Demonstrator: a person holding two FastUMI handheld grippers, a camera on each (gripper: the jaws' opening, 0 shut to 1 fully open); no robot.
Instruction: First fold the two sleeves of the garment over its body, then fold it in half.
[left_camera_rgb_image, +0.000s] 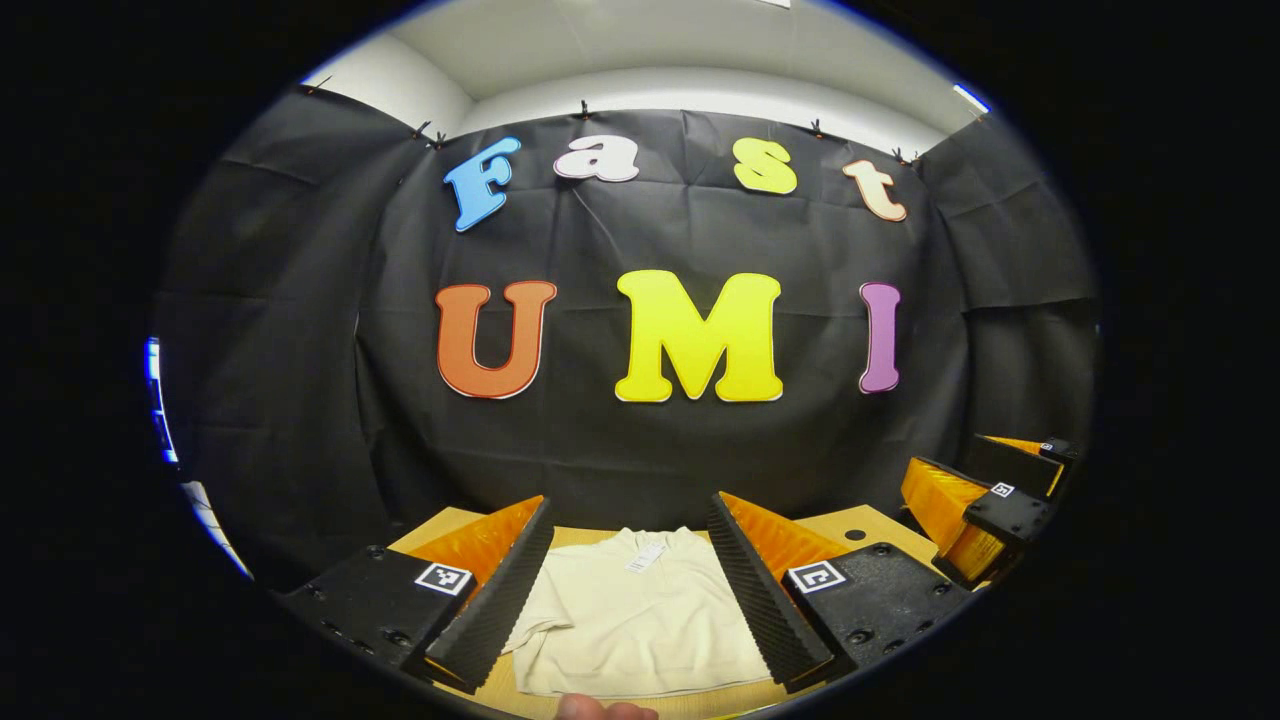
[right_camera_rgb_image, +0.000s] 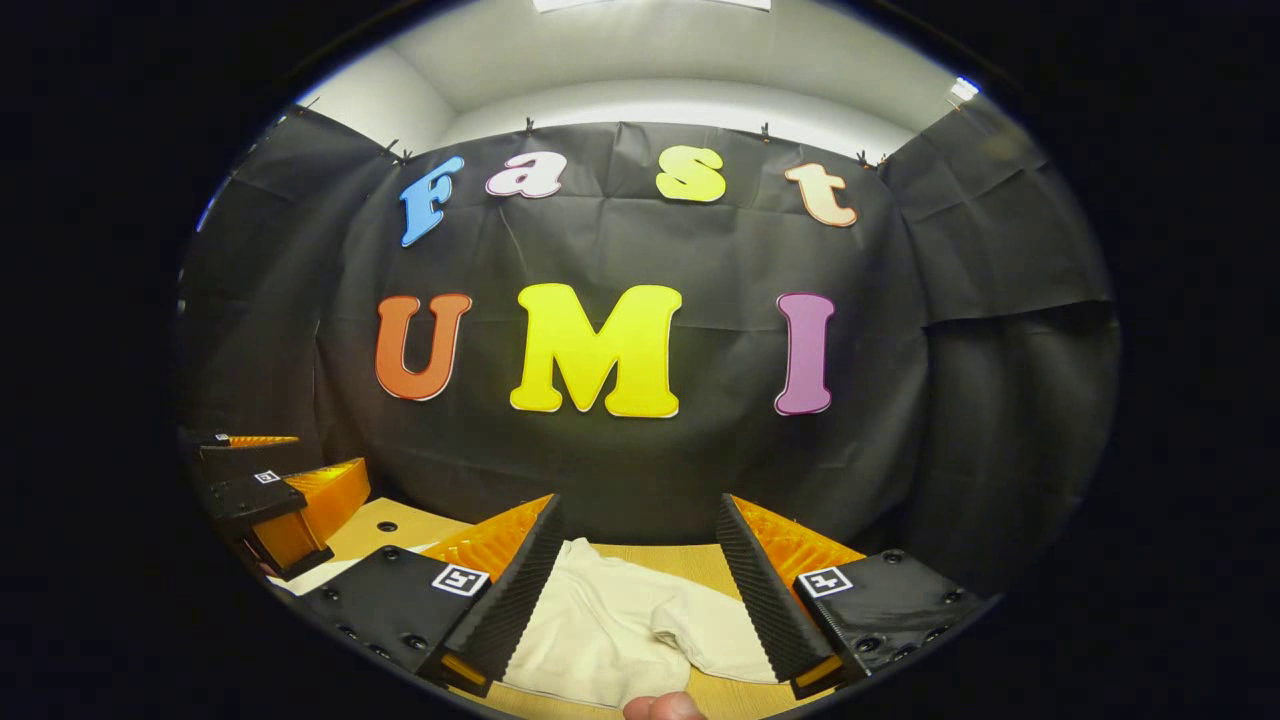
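Note:
A cream short-sleeved garment (left_camera_rgb_image: 640, 615) lies flat on the wooden table (left_camera_rgb_image: 860, 525), collar and label toward the far wall. My left gripper (left_camera_rgb_image: 632, 520) hovers open above it, the body showing between its fingers. In the right gripper view the garment's right side (right_camera_rgb_image: 625, 625) lies rumpled, a sleeve bunched toward the table edge. My right gripper (right_camera_rgb_image: 640, 525) is open above that part, holding nothing. The right gripper (left_camera_rgb_image: 985, 500) also shows at the far right of the left gripper view, and the left gripper (right_camera_rgb_image: 285, 495) at the far left of the right gripper view.
The black cloth wall (left_camera_rgb_image: 660, 330) hangs close behind the table's far edge. A fingertip (left_camera_rgb_image: 600, 708) shows at the bottom of the left gripper view, and a fingertip (right_camera_rgb_image: 660, 706) at the bottom of the right gripper view. Bare wood (right_camera_rgb_image: 690, 565) lies beyond the sleeve.

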